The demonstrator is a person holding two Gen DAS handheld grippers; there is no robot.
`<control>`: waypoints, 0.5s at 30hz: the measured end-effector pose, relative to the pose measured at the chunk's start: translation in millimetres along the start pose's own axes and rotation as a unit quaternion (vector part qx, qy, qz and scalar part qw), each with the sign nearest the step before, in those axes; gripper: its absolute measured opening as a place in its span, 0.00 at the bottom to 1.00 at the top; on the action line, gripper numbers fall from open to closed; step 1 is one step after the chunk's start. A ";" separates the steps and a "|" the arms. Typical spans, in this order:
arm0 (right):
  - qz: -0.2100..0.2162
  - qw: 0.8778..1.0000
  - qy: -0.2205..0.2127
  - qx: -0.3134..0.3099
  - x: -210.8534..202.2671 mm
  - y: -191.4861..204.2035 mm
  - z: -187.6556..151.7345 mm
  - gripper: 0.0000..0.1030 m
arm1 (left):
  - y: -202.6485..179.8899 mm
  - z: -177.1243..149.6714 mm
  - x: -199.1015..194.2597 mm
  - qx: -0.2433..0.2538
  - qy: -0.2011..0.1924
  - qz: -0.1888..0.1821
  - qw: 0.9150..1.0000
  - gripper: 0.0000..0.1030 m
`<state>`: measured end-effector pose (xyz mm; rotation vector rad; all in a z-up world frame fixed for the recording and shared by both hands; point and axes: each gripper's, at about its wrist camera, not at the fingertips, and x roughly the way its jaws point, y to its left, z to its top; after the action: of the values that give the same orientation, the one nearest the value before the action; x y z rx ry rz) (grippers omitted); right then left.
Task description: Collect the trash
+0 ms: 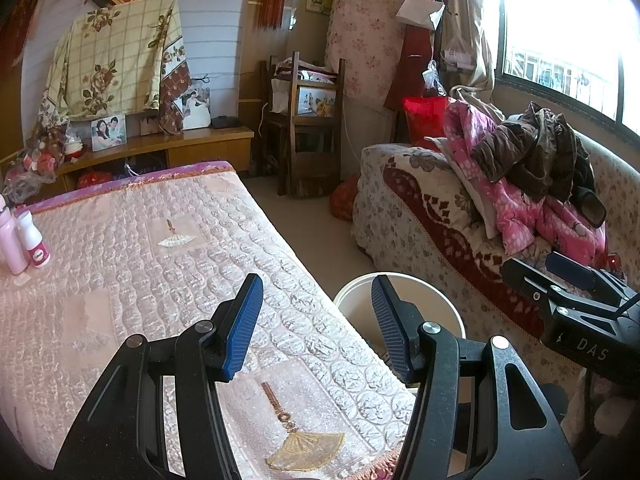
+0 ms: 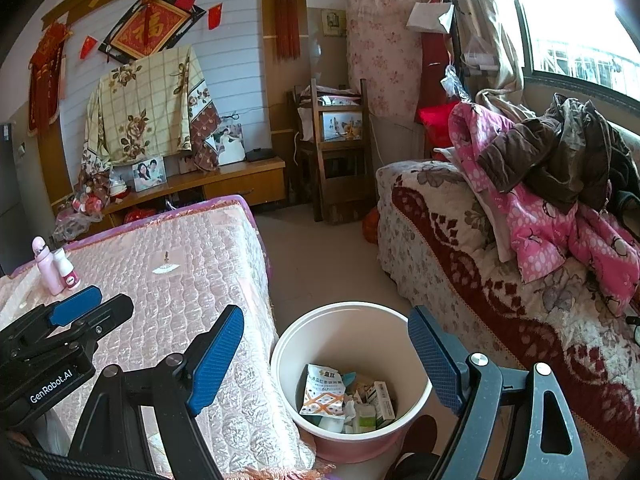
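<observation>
Right wrist view puts the white bin (image 2: 352, 368) at the centre of things: it stands on the floor in the gap between the quilted table (image 2: 180, 280) and the sofa (image 2: 460, 240), touching or nearly touching the table's fringed edge. Trash (image 2: 344, 400) already lies in its bottom: a printed packet, small boxes, crumpled paper. The right gripper (image 2: 326, 364) hangs over the bin with its fingers wide apart and nothing between them. The left gripper (image 1: 316, 328), just left of the bin and over the table edge, also has its fingers apart and empty.

My judgement is that little trash is left. The only loose things near the bin's side of the room are two pink bottles (image 2: 56, 266) at the table's far left corner, well apart from the bin. They may not be trash at all, and taking them would be a mistake. They stand upright and close together, so a wide reach could topple one. A low swing near the bin could also knock its rim.

Beyond the bin are a wooden chair, a low cabinet and a bright window over the clothes-piled sofa.
</observation>
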<state>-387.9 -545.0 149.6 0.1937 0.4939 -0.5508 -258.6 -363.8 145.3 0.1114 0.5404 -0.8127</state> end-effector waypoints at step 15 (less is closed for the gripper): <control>-0.001 1.000 0.008 -0.001 8.2 -2.7 -6.3 0.80 | -1.2 -3.3 4.7 0.001 0.005 -0.007 1.000 0.53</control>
<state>-385.9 -549.1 139.9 0.1960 0.5111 -0.5516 -258.2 -366.8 140.2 0.1138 0.5496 -0.8278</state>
